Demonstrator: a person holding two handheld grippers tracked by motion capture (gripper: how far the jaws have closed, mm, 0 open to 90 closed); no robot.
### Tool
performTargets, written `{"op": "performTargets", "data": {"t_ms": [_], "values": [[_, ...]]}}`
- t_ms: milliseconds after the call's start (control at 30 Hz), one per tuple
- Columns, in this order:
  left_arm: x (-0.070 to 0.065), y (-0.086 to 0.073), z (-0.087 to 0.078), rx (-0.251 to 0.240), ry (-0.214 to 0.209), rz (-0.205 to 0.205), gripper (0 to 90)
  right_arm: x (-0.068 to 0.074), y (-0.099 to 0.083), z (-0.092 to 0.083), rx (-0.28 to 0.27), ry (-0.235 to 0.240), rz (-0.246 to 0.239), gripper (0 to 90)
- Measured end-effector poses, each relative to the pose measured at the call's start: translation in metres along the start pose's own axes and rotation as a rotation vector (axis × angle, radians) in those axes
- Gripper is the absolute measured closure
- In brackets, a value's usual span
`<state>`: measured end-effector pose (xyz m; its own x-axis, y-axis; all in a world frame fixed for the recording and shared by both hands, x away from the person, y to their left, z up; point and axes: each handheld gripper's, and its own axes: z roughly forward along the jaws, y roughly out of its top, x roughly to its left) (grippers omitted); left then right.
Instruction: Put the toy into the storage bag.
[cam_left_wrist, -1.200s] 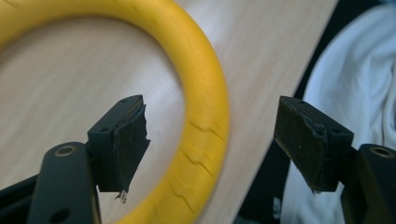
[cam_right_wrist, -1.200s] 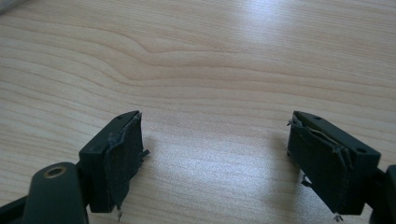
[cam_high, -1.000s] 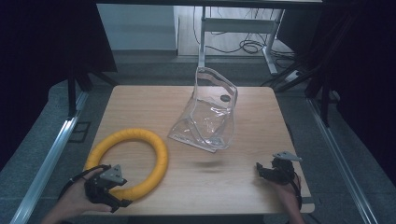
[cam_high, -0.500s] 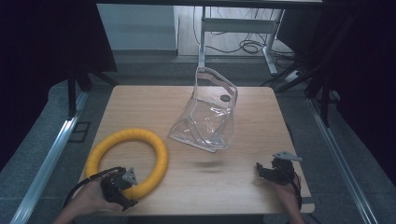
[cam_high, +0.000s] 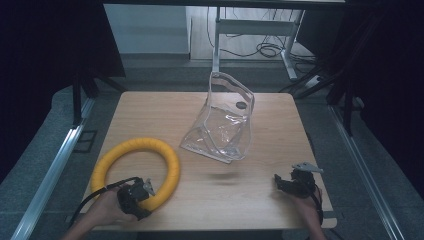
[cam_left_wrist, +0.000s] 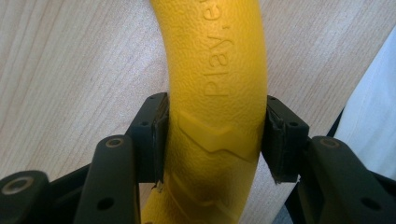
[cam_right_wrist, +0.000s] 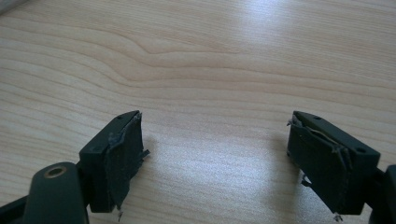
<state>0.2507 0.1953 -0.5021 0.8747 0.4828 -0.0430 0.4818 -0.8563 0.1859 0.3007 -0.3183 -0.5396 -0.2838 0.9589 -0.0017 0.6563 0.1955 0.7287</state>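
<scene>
A yellow foam ring (cam_high: 134, 145) lies flat on the front left of the wooden table (cam_high: 150, 110). My left gripper (cam_high: 146, 190) sits at the ring's near arc. Its jaws have just been closing, and both pads (cam_left_wrist: 158, 135) now press the sides of the yellow ring (cam_left_wrist: 217, 70), which runs between them at the left gripper (cam_left_wrist: 217, 137). My right gripper (cam_high: 281, 183) rests low at the table's front right. In the right gripper view that gripper (cam_right_wrist: 215, 154) is open over bare wood, with nothing between its fingers.
A clear plastic zip bag (cam_high: 222, 125) stands slumped at the middle of the table, beyond both grippers. The table's front edge runs just behind both hands. A metal rail (cam_high: 50, 170) runs along the floor on the left.
My left gripper has slid right along the front edge onto the ring's near arc and closed its jaws around it. The right gripper, the ring and the bag have stayed put.
</scene>
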Motion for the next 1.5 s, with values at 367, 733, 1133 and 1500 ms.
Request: {"op": "performTargets", "data": {"t_ms": [367,733,1133,1500], "values": [[0.012,-0.001,-0.029,-0.21,-0.086,-0.06,50.8,0.0,0.0,0.0,-0.002,-0.001,0.0,19.0],[0.052,-0.011,-0.089,-0.537,-0.258,-0.181,51.5,0.0,0.0,0.0,-0.001,-0.006,0.005,19.4],[0.065,-0.028,-0.121,-0.735,-0.309,-0.214,51.9,0.0,0.001,0.001,-0.002,-0.01,0.006,19.6],[0.074,-0.039,-0.148,-0.891,-0.331,-0.246,51.9,-0.001,0.001,0.001,-0.003,-0.01,0.006,19.7]]}}
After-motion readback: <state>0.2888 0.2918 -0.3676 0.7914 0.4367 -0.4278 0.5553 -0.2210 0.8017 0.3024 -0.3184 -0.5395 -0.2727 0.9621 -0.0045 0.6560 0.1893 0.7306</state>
